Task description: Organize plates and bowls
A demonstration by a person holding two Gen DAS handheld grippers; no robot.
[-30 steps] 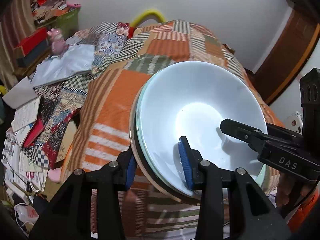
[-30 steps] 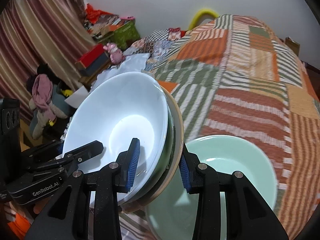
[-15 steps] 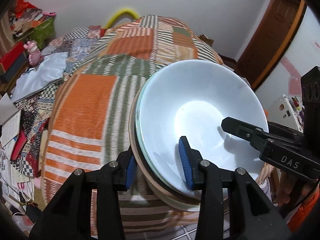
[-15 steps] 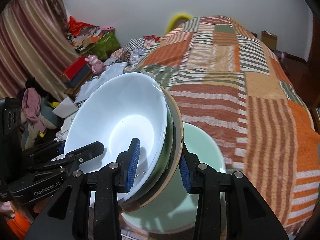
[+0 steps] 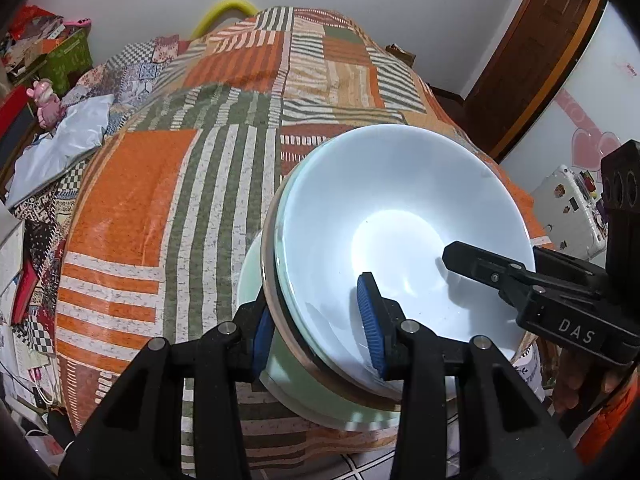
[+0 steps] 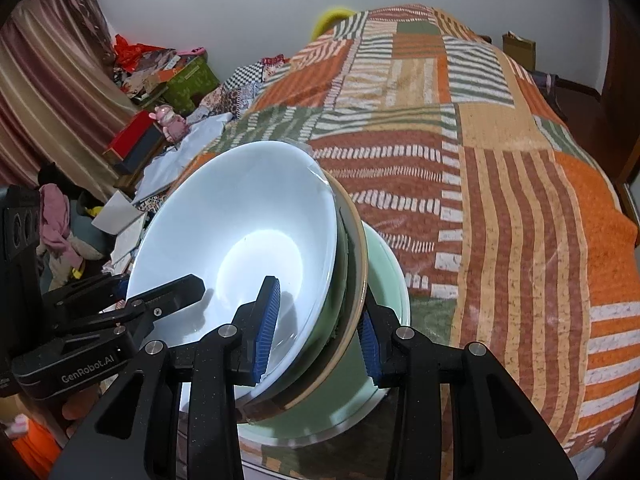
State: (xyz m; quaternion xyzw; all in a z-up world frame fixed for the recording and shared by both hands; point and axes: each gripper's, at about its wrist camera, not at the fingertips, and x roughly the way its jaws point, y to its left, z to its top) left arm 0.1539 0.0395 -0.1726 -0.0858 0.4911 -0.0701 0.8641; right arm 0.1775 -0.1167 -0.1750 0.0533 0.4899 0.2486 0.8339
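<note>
A white bowl [image 5: 400,216] [image 6: 240,232] lies nested on top of a stack, with a clear greenish dish and a tan-rimmed dish [image 5: 267,248] [image 6: 359,248] under it. My left gripper [image 5: 316,330] is shut on the stack's near left rim, one pad inside the white bowl and one under the stack. My right gripper [image 6: 318,330] is shut on the opposite rim in the same way; one of its fingers [image 5: 476,260] shows inside the bowl. The stack hangs tilted just over a pale green bowl [image 5: 256,264] [image 6: 386,276] standing on the bedspread near the front edge.
A striped orange, green and brown patchwork bedspread [image 6: 500,200] covers the bed. Books, boxes, cloth and a pink toy [image 5: 46,100] crowd the floor on the left. A wooden door [image 5: 532,52] and a white case [image 5: 568,208] stand on the right.
Both grippers have carried the stack sideways across the bed and slightly down. The pale green bowl now sits directly under it and has come into the left wrist view. Both grips are unchanged.
</note>
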